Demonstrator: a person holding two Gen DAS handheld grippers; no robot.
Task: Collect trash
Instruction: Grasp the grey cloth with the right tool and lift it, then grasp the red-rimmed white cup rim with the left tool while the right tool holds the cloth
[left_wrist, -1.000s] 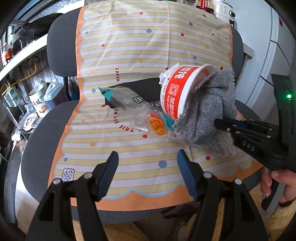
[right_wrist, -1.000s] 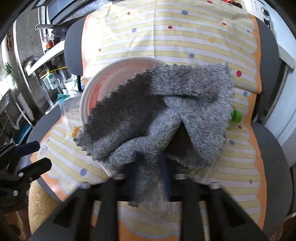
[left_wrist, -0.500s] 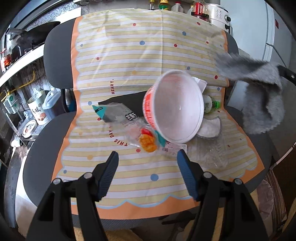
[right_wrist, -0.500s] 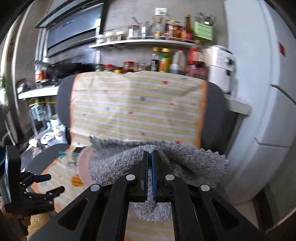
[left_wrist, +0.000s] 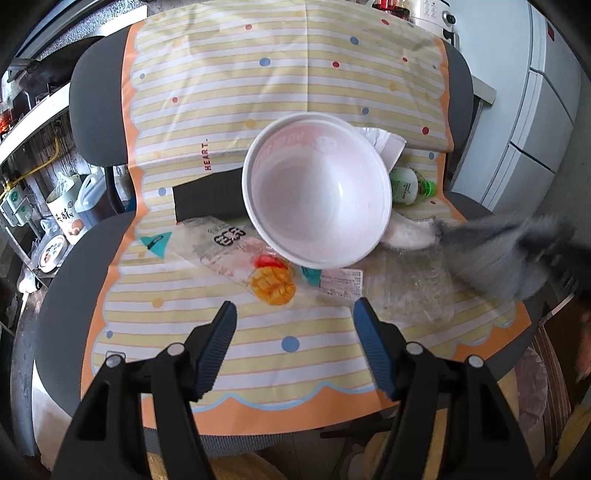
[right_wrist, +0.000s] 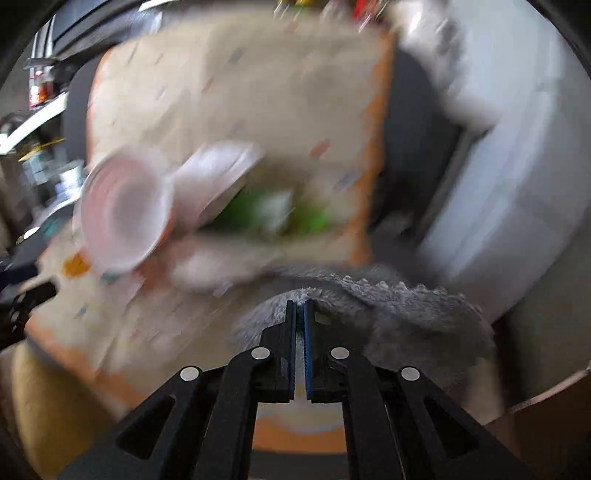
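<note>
An empty white noodle cup (left_wrist: 317, 192) lies tipped on the striped cloth (left_wrist: 258, 85) that covers a chair, its mouth facing me. Beside it lie a clear snack wrapper (left_wrist: 236, 247) with a mango picture, a green bottle (left_wrist: 408, 186), a white foil lid (left_wrist: 406, 236) and crumpled clear plastic (left_wrist: 413, 288). My left gripper (left_wrist: 295, 332) hangs open above the cloth's near part, nothing between its fingers. My right gripper (right_wrist: 300, 310) is shut on a grey fluffy cloth (right_wrist: 388, 314), which appears blurred at the right edge of the left wrist view (left_wrist: 506, 258). The cup (right_wrist: 122, 214) shows blurred in the right wrist view.
The chair's grey seat (left_wrist: 70, 280) and backrest (left_wrist: 96, 110) frame the cloth. A white cabinet (left_wrist: 535, 122) stands to the right. A shelf with jugs and dishes (left_wrist: 62, 218) is on the left. A cardboard edge (right_wrist: 546, 402) shows at the right.
The right gripper lifted the grey cloth off the cup and swung it away to the right. The cup tipped so its mouth faces me. The bottle, foil lid and clear plastic are now uncovered.
</note>
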